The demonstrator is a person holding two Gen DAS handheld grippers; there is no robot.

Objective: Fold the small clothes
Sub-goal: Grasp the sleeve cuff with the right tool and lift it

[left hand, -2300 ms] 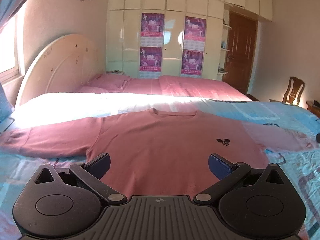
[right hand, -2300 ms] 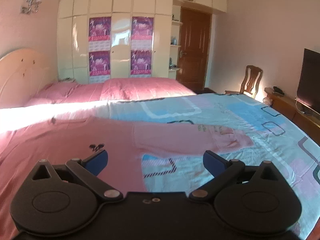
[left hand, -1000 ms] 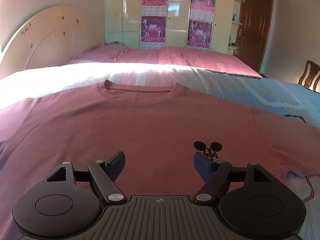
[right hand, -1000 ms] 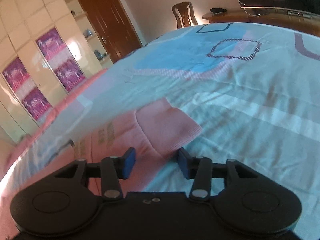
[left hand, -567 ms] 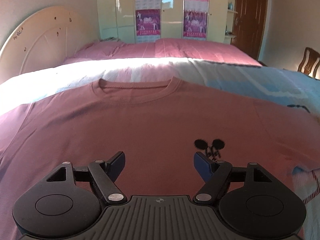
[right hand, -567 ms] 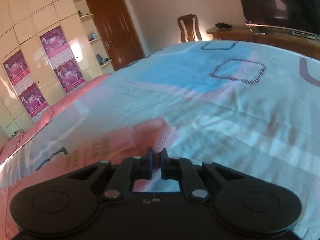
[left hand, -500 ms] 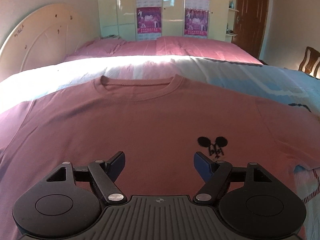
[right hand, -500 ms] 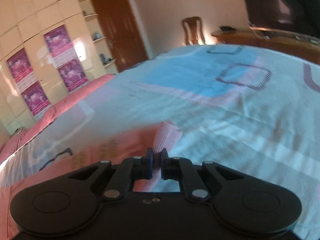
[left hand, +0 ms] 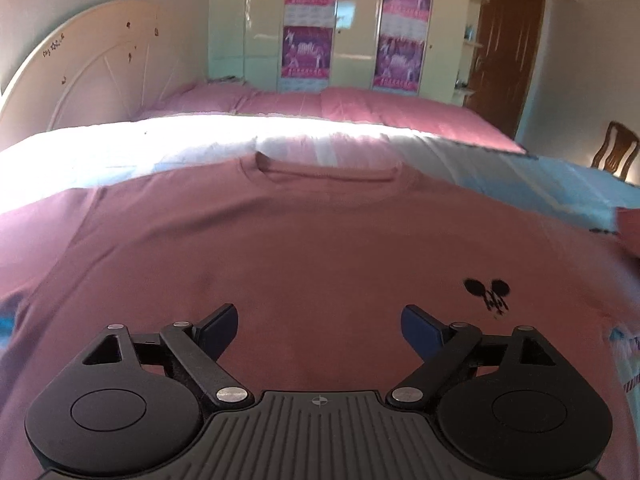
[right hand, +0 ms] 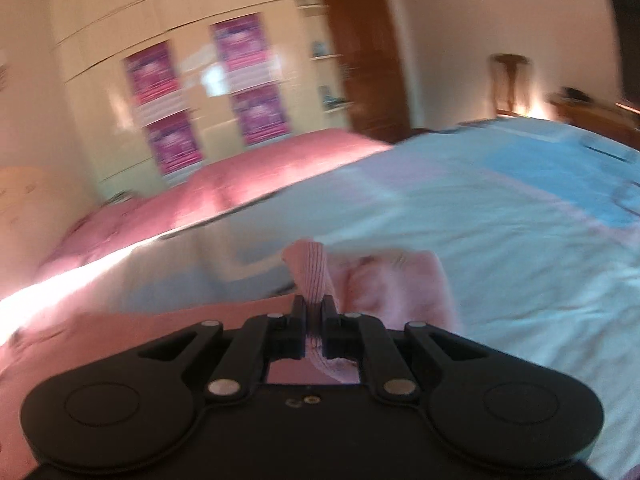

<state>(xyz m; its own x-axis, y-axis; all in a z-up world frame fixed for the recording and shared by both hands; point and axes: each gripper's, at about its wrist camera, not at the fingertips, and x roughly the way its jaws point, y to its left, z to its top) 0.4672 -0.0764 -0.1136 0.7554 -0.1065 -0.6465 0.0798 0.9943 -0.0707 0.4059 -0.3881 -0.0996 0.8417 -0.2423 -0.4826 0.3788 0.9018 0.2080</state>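
Two jaws: right gripper clamped on sleeve cuff; left gripper just widened, empty, above shirt

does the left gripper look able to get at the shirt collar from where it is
Probably yes: the left gripper is open and empty above the shirt, and nothing lies between it and the collar.

Pink shirt on patterned bed

place: home bedroom
bed: big, blue-patterned sheet, pink quilt at 12
headboard: cream, 10 o'clock
wardrobe: w/ posters, 12
door: wood, 1 o'clock
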